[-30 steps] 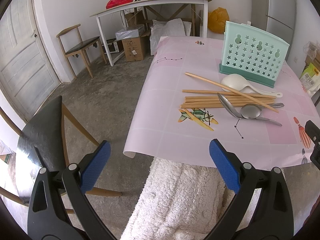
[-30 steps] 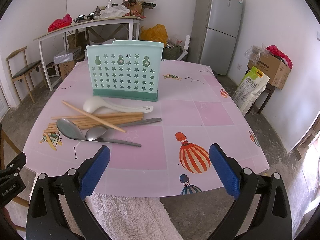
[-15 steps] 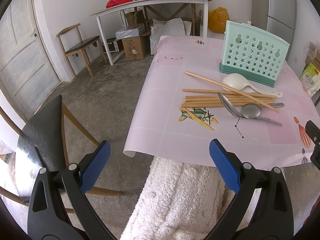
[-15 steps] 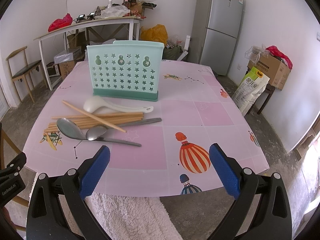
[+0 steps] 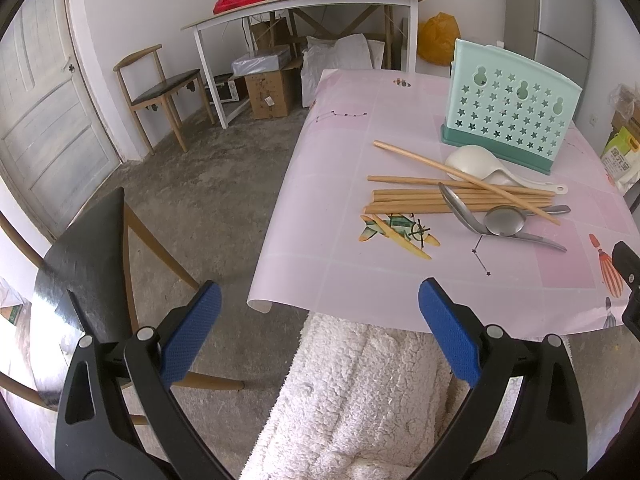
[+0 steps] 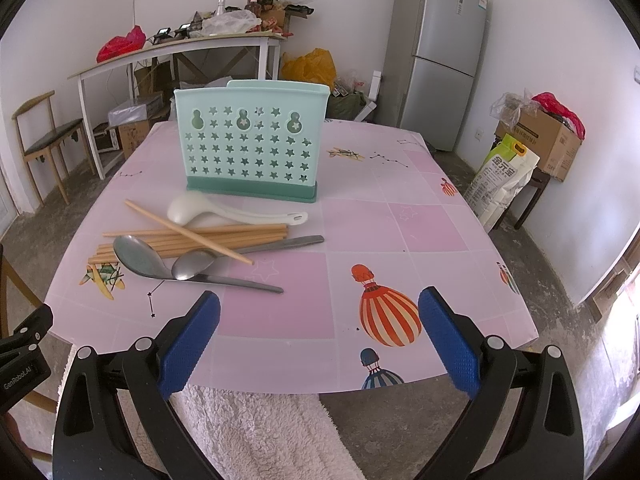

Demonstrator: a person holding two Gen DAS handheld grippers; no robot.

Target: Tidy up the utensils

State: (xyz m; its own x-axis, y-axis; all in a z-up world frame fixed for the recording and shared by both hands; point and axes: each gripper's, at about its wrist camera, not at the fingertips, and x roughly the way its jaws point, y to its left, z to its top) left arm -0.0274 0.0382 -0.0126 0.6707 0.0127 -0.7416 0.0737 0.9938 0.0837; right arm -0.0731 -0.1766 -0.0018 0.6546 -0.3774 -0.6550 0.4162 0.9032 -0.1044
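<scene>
Beyond both spread jaws, chopsticks (image 6: pixel 192 238) and spoons (image 6: pixel 160 266), untouched on table (image 6: pixel 400 232)

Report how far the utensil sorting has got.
Done: nothing yet; no utensil shows above the rim of the holder.
In hand: nothing. The left gripper and right gripper are both open at the table's near edge.
Left: the chopsticks, the white spoon and two metal spoons all lie in a pile on the table in front of the holder.
</scene>
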